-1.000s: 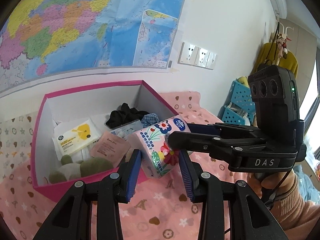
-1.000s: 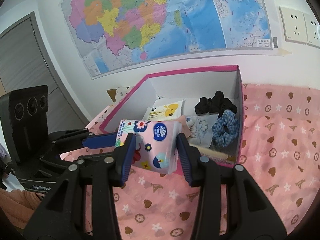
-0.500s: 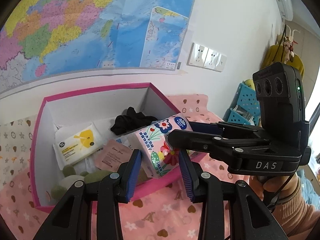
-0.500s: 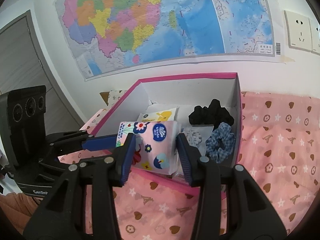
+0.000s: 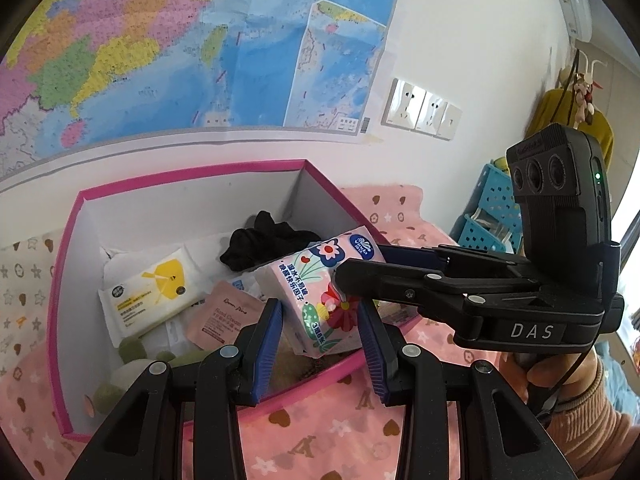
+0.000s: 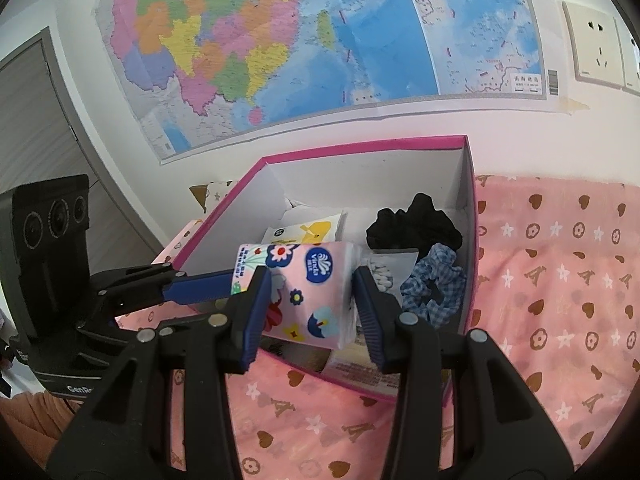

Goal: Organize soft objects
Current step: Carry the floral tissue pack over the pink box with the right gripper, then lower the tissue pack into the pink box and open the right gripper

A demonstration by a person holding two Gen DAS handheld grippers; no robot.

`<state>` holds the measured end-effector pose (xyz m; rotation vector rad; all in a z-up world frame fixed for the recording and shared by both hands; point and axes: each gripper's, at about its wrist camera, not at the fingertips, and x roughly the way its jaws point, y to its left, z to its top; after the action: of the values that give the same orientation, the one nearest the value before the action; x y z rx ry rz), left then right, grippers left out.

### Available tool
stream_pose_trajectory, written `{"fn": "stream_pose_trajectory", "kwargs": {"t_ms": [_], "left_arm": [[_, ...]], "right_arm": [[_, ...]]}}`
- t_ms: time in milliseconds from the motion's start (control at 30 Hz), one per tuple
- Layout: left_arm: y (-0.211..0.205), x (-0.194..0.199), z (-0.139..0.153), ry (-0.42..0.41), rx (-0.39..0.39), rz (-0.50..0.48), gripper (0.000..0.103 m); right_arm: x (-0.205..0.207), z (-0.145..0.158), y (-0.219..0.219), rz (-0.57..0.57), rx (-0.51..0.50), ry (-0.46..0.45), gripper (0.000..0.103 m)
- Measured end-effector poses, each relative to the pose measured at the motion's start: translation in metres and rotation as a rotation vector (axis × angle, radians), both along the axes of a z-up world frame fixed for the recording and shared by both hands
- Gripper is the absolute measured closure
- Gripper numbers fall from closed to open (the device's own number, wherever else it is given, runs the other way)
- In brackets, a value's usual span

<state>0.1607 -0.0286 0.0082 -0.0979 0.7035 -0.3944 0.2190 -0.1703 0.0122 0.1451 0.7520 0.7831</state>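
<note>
A pink flowered tissue pack (image 5: 320, 280) hangs over the near rim of an open pink-edged box (image 5: 192, 176). My left gripper (image 5: 320, 340) is shut on the pack's lower end, a blue pad on each side. My right gripper (image 6: 308, 316) is shut on the same tissue pack (image 6: 308, 284) from the other side. In the left wrist view its black fingers (image 5: 384, 276) reach in from the right. In the box (image 6: 360, 148) lie a yellow-and-white wipes pack (image 5: 152, 292), a black scrunchie (image 5: 268, 240), a pink sachet (image 5: 224, 316), a green plush (image 5: 128, 364) and a blue checked scrunchie (image 6: 432, 284).
The box sits on a pink patterned bedspread (image 6: 560, 300) against a white wall with a large map (image 6: 280, 40) and sockets (image 5: 420, 112). A blue plastic basket (image 5: 492, 216) stands at the right, a grey door (image 6: 36, 128) at the left. A hand in an orange sleeve (image 5: 580, 412) holds the right gripper.
Both grippers have carried the tissue pack forward, from in front of the box to over its near rim. Their grip has not changed.
</note>
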Motion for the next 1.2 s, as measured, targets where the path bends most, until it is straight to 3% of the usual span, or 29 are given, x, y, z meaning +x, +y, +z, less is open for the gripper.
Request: {"fn": "stream_pose_trajectory", "kwargs": {"t_ms": [1200], "left_arm": [[-0.001, 0.032, -0.016, 0.061, 0.028, 0.029, 0.065]], "right_arm": [[0.022, -0.012, 0.01, -0.046, -0.045, 0.047, 0.057]]}}
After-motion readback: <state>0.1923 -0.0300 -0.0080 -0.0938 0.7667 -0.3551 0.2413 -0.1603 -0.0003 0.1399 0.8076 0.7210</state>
